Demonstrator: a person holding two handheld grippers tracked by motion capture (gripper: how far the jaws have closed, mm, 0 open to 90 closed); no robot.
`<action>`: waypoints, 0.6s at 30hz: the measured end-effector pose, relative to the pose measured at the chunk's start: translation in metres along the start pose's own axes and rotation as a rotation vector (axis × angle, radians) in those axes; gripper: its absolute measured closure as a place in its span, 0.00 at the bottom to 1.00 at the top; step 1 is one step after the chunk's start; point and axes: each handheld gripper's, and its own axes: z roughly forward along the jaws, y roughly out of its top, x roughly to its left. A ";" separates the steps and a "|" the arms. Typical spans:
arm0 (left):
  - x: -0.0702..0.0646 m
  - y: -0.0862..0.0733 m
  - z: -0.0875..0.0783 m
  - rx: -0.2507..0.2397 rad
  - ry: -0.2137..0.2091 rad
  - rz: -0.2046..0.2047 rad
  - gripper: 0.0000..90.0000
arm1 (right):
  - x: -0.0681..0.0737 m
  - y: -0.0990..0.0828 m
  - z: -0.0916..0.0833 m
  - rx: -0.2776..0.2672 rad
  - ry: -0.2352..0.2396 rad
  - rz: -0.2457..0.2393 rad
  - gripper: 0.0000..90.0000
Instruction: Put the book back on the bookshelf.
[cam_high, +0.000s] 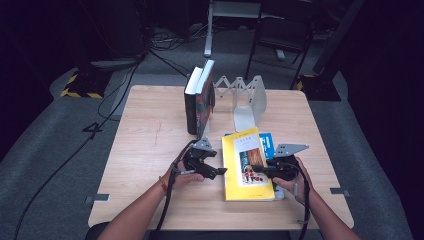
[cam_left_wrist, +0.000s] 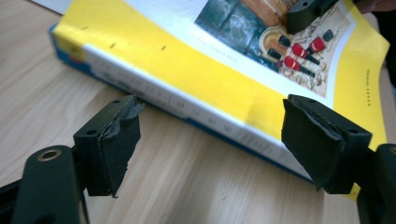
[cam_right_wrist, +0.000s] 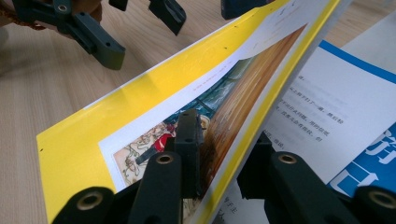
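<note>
A yellow book (cam_high: 246, 165) lies on the wooden tabletop (cam_high: 150, 145), resting on a blue-and-white book (cam_high: 267, 141) that is mostly hidden beneath it. The right gripper (cam_high: 260, 170) is clamped on the yellow book's front cover near its right edge — in the right gripper view the cover (cam_right_wrist: 154, 116) is lifted at a tilt, one jaw above, one below. The left gripper (cam_high: 220, 171) sits just left of the spine, jaws spread apart with nothing between them. Behind, two upright books (cam_high: 198, 97) lean by a white folding bookend (cam_high: 245, 95). Cover text is too small to read.
</note>
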 end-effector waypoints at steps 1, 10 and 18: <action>0.000 0.001 0.003 0.002 -0.008 -0.006 0.21 | 0.001 0.000 0.000 -0.001 -0.002 -0.001 0.83; 0.009 -0.001 0.022 0.035 -0.033 -0.101 0.16 | 0.002 0.000 -0.001 -0.013 -0.001 -0.016 0.83; 0.016 -0.002 0.030 0.029 -0.096 -0.144 0.12 | 0.005 0.001 -0.001 -0.025 0.013 -0.052 0.83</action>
